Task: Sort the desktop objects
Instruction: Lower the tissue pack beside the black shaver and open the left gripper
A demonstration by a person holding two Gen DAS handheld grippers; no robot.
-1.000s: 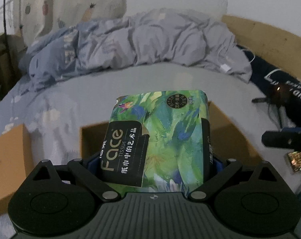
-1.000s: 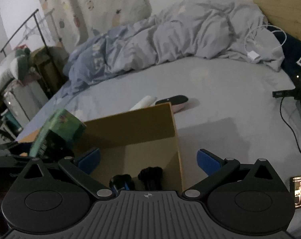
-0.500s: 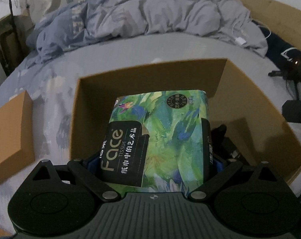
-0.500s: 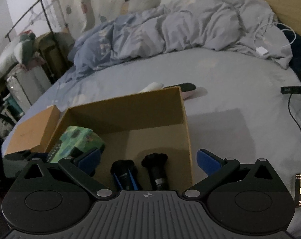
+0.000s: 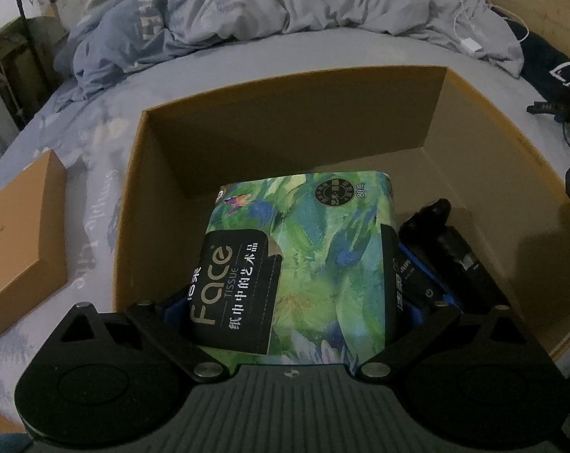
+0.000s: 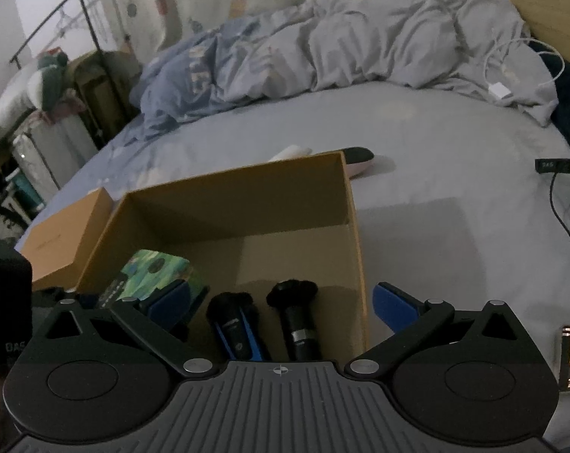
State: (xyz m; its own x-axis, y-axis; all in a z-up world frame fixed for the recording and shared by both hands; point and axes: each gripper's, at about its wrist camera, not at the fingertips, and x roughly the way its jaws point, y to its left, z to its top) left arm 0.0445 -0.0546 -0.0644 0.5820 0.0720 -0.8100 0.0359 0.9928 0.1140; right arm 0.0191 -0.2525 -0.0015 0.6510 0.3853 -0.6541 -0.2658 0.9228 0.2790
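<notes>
While the left tool (image 5: 290, 302) grips the tissue pack (image 5: 303, 260), perhaps inside the cardboard box (image 5: 296, 113): right tool (image 6: 281, 298) spread, empty, 2 dark items (image 6: 262, 321) below.

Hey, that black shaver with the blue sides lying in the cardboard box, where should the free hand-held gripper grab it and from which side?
Probably across the slim body of the blue-and-black shaver, below its wider head, coming straight down from above. It lies flat in the cardboard box, lengthwise, with small gaps beside the tissue pack and the black shaver. The right hand-held gripper hangs open over it.
</notes>
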